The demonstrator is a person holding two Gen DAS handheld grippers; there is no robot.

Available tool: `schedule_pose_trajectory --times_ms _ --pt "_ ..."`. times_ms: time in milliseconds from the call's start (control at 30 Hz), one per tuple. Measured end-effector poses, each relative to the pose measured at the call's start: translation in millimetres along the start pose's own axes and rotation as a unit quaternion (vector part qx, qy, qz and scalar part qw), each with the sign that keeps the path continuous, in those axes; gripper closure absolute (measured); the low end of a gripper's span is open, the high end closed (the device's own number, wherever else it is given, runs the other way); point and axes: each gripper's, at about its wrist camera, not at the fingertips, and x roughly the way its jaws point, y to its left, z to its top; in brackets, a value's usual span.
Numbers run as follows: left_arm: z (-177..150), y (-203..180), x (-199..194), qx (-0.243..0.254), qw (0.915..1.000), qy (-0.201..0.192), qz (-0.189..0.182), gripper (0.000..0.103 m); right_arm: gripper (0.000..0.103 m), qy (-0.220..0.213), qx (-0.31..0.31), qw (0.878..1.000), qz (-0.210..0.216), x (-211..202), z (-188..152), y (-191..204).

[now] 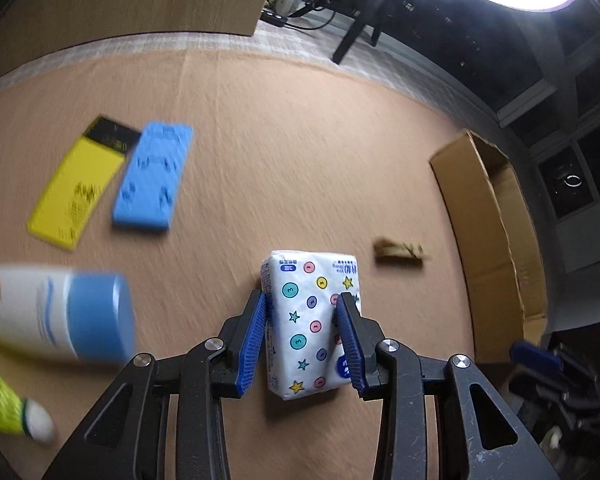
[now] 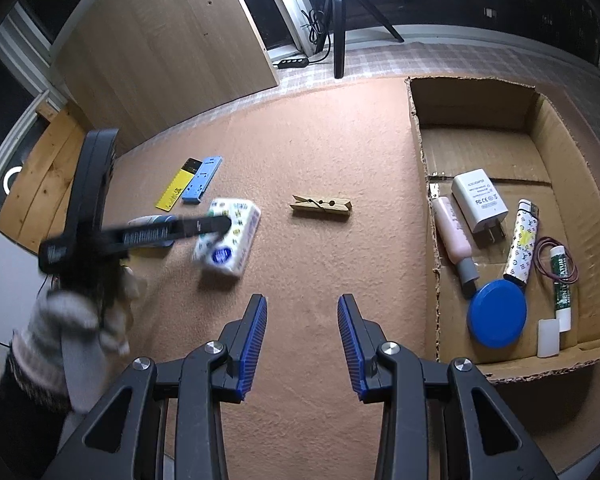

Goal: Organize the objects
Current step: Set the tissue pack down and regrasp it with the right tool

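Two grippers in play: left gripper is clamping the tissue pack between its blue pads, apparently carrying it above the mat, while the right gripper is idling with nothing between its partly spread jaws. Cardboard box is sitting at 3 o'clock of the pack, clothespin at 2 o'clock between them. Risk: soft pack is squishing, so it could be slipping out mid-swing or clipping the box wall.
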Motion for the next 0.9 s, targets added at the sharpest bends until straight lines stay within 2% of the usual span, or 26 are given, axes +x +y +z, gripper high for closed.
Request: schedule_pose_trajectory --times_ms 200,233,300,333,367,433,567,700,900 --pt "-35.0 -13.6 -8.7 0.004 1.0000 -0.007 -0.005 0.063 0.069 0.010 -0.002 1.000 0.013 12.6 3.4 2.9" --pt "-37.6 -15.0 -10.4 0.008 0.9999 -0.007 -0.002 0.061 0.069 0.013 -0.004 1.000 0.015 15.5 4.8 4.3" --pt "-45.0 -17.7 -16.8 0.023 0.9996 -0.012 0.008 0.048 0.069 0.018 -0.009 1.000 0.021 21.9 7.5 8.3" --pt "-47.7 -18.5 -19.7 0.029 0.9994 -0.015 0.013 0.046 0.065 0.020 -0.008 0.999 0.024 24.9 9.2 9.3" --pt "-51.4 -19.0 -22.6 0.038 0.9990 -0.018 0.017 0.044 0.056 0.024 -0.003 0.999 0.028 29.3 11.4 10.1" --pt "-53.3 -18.8 -23.9 0.045 0.9986 -0.017 0.019 0.043 0.048 0.027 0.006 0.999 0.038 35.4 13.6 10.9" --pt "-58.2 -17.0 -25.5 0.055 0.9983 -0.011 0.014 0.035 0.048 0.043 0.009 0.997 0.057 51.3 17.5 18.4" --pt "-58.0 -18.2 -24.7 0.066 0.9977 -0.006 0.015 0.032 0.048 0.054 0.002 0.996 0.064 64.0 22.6 26.5" --pt "-55.3 -19.3 -20.0 0.061 0.9982 -0.003 -0.002 0.031 0.048 0.073 0.001 0.994 0.079 83.0 27.9 34.0"
